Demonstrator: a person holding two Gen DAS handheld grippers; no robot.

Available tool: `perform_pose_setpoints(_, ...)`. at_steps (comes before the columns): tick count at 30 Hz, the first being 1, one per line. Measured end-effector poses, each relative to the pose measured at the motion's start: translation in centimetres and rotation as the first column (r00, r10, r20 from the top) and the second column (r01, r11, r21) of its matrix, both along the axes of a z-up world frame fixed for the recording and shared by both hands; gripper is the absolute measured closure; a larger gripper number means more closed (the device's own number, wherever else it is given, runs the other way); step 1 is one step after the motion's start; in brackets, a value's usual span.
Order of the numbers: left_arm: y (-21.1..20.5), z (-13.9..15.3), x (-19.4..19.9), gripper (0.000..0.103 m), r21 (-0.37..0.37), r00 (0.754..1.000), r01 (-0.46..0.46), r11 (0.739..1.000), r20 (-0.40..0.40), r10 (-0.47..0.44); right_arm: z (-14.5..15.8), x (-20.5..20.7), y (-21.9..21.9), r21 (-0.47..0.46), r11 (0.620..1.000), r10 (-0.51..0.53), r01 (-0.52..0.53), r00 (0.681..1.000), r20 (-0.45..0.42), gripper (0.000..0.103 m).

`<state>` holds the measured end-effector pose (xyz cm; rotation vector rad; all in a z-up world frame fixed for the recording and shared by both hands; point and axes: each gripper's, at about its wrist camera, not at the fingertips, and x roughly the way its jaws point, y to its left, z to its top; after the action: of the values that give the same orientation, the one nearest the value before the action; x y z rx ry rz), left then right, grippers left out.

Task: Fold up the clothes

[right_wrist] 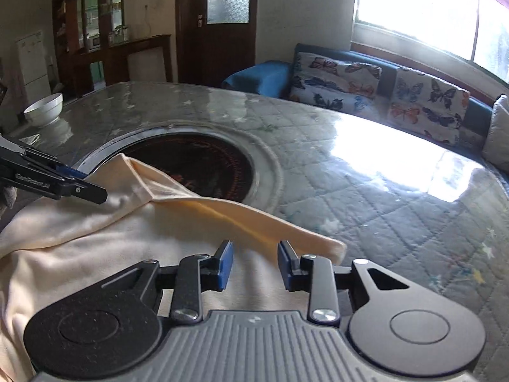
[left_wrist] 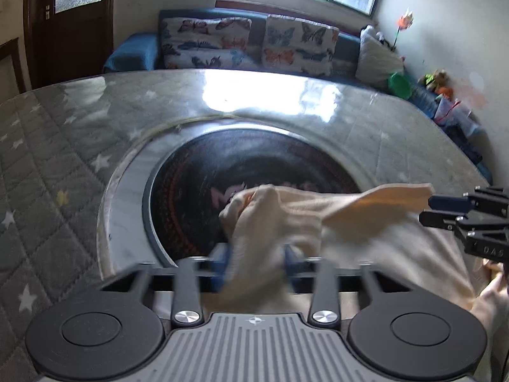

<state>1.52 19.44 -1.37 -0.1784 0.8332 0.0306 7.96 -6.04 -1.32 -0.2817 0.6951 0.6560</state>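
Note:
A cream-coloured garment point(right_wrist: 95, 248) lies on the quilted table, partly over the round dark heater plate point(right_wrist: 203, 165). My left gripper point(left_wrist: 254, 264) is shut on a bunched fold of the garment point(left_wrist: 280, 219) and holds it lifted; cloth hides its blue pads. It also shows in the right wrist view point(right_wrist: 79, 184) at the left, pinching the cloth's edge. My right gripper point(right_wrist: 254, 264) is open and empty, just above the garment near a folded strip point(right_wrist: 254, 219). In the left wrist view it point(left_wrist: 426, 208) sits at the right edge, fingertips by the cloth's corner.
The table has a grey star-patterned quilt under glossy plastic point(right_wrist: 381, 191). A white bowl point(right_wrist: 44, 108) stands at its far left. A blue sofa with butterfly cushions point(left_wrist: 248, 44) runs behind the table, toys and clutter point(left_wrist: 445, 95) at its right end. A wooden door point(right_wrist: 216, 25) stands beyond.

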Motion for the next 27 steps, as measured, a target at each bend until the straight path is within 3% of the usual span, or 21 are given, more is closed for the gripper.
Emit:
perform_pose_setpoints(6, -0.1, 2.6, -2.8, 0.093, -0.010, 0.995, 0.005, 1.000, 0.098, -0.004, -1.1, 0.0, 0.7, -0.025, 1.000, 0.016, -0.018, 0.999, -0.042, 0.072)
perform_pose_setpoints(9, -0.6, 3.8, -4.5, 0.098, -0.060, 0.980, 0.128, 0.990, 0.164, -0.117, -1.4, -0.1, 1.0, -0.027, 1.000, 0.015, -0.016, 0.999, -0.043, 0.070)
perform_pose_setpoints(11, -1.3, 4.1, -5.4, 0.098, -0.093, 0.960, 0.236, 0.967, 0.176, -0.217, -1.4, 0.0, 1.0, -0.026, 1.000, 0.012, -0.014, 0.999, -0.046, 0.068)
perform_pose_setpoints(13, -2.2, 4.0, -5.6, 0.097, -0.085, 0.950, 0.282, 0.956, 0.163, -0.265, -1.3, 0.1, 1.2, -0.025, 0.999, 0.019, -0.020, 0.999, -0.047, 0.067)
perform_pose_setpoints(15, -2.2, 3.8, -4.9, 0.094, -0.052, 0.963, 0.237, 0.970, 0.143, -0.228, -1.2, 0.2, 1.5, -0.025, 0.999, 0.026, -0.027, 0.998, -0.049, 0.067)
perform_pose_setpoints(19, -0.8, 3.2, -2.2, 0.093, 0.021, 0.991, 0.055, 0.998, 0.122, -0.057, -1.0, 0.5, 2.3, -0.025, 0.998, 0.053, -0.054, 0.997, -0.053, 0.067)
perform_pose_setpoints(20, -0.3, 3.0, -1.6, 0.090, 0.037, 0.992, 0.020, 0.999, 0.123, -0.024, -1.0, 0.6, 2.7, -0.025, 0.997, 0.073, -0.074, 0.996, -0.054, 0.067)
perform_pose_setpoints(21, 0.2, 2.8, -1.1, 0.075, 0.041, 0.993, 0.003, 0.999, 0.121, -0.008, -0.9, 0.7, 3.2, -0.029, 0.995, 0.091, -0.092, 0.994, -0.055, 0.066)
perform_pose_setpoints(22, 0.5, 2.5, -0.7, 0.052, 0.034, 0.994, 0.003, 0.999, 0.111, -0.007, -0.9, 0.8, 3.8, -0.033, 0.994, 0.106, -0.108, 0.993, -0.058, 0.066)
perform_pose_setpoints(23, 0.8, 2.2, -0.4, 0.048, 0.022, 0.995, 0.010, 1.000, 0.098, -0.012, -0.9, 0.9, 4.3, -0.037, 0.992, 0.121, -0.124, 0.991, -0.060, 0.066)
perform_pose_setpoints(26, 0.8, 1.0, 0.3, 0.054, 0.035, 0.998, 0.030, 0.999, 0.053, -0.031, -0.9, 1.1, 6.1, -0.045, 0.983, 0.174, -0.178, 0.982, -0.072, 0.066)
perform_pose_setpoints(27, 0.7, 0.5, 0.3, 0.077, 0.036, 0.998, 0.043, 0.998, 0.038, -0.044, -1.0, 1.2, 6.8, -0.044, 0.979, 0.196, -0.200, 0.977, -0.079, 0.066)
